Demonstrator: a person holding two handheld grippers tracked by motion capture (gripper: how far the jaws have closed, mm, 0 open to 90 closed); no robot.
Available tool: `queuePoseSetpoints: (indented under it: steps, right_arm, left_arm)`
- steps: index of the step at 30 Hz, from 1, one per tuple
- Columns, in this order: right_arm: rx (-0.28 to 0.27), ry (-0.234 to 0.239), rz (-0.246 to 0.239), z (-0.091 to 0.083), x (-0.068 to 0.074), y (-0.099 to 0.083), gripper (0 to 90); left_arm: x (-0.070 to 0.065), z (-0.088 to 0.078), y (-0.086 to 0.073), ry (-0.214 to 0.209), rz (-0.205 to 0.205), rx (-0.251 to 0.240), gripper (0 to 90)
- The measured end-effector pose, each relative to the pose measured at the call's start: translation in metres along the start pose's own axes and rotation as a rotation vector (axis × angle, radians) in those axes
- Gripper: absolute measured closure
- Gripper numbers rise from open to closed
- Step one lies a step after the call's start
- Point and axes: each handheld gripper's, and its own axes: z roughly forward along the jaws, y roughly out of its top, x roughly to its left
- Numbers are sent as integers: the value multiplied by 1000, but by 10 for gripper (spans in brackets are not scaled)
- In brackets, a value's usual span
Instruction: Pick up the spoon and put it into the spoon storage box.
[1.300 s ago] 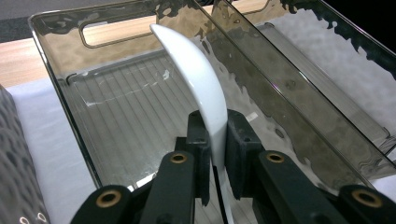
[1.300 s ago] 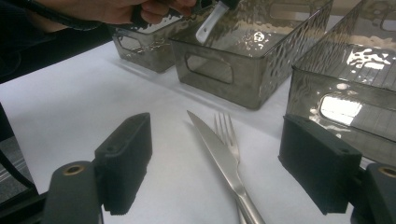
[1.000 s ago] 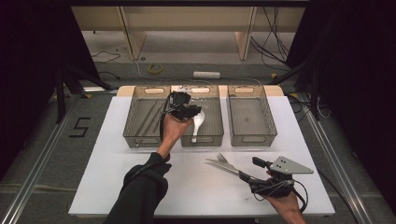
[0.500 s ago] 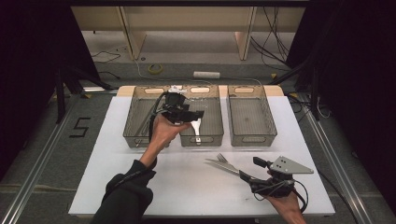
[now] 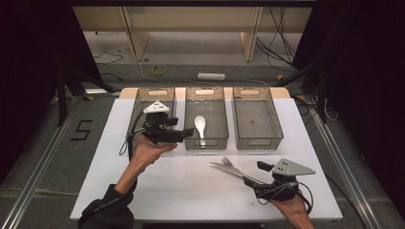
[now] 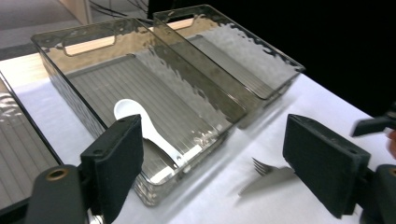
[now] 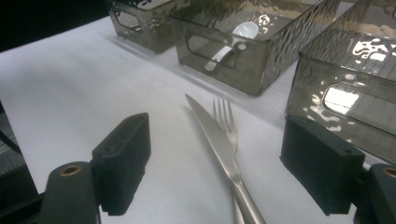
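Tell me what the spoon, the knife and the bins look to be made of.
Spoon: glossy white, probably plastic or ceramic. Knife: polished metal, likely stainless steel, mirror-bright blade. Bins: smoky see-through plastic, with rippled walls and ribbed floors.

The high view looks forward and down from above the person's side, taking in the whole desk from well off. The left gripper view sits low and close, facing across the middle bin and its spoon. The right gripper view, also low and close, looks over the knife and fork towards the same bin.
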Motion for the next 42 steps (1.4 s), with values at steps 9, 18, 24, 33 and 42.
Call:
queuePoseSetpoints:
  steps: [9,18,24,33,42]
  right_arm:
    - [70,-2,-44,5,-1,2,235]
    - [197,-7,-81,16,-9,8,245]
    - [289,7,-83,24,-18,10,260]
    - [363,7,-108,31,-23,14,276]
    - [420,-1,-141,32,-21,14,288]
  left_arm:
    - [-5,-25,-34,-1,55,-26,166]
    - [-7,-45,-63,1,48,-106,165]
    - [-11,-52,-76,2,50,-112,160]
    - [-13,-59,-85,13,54,-139,160]
    - [-16,-59,-94,9,70,-100,153]
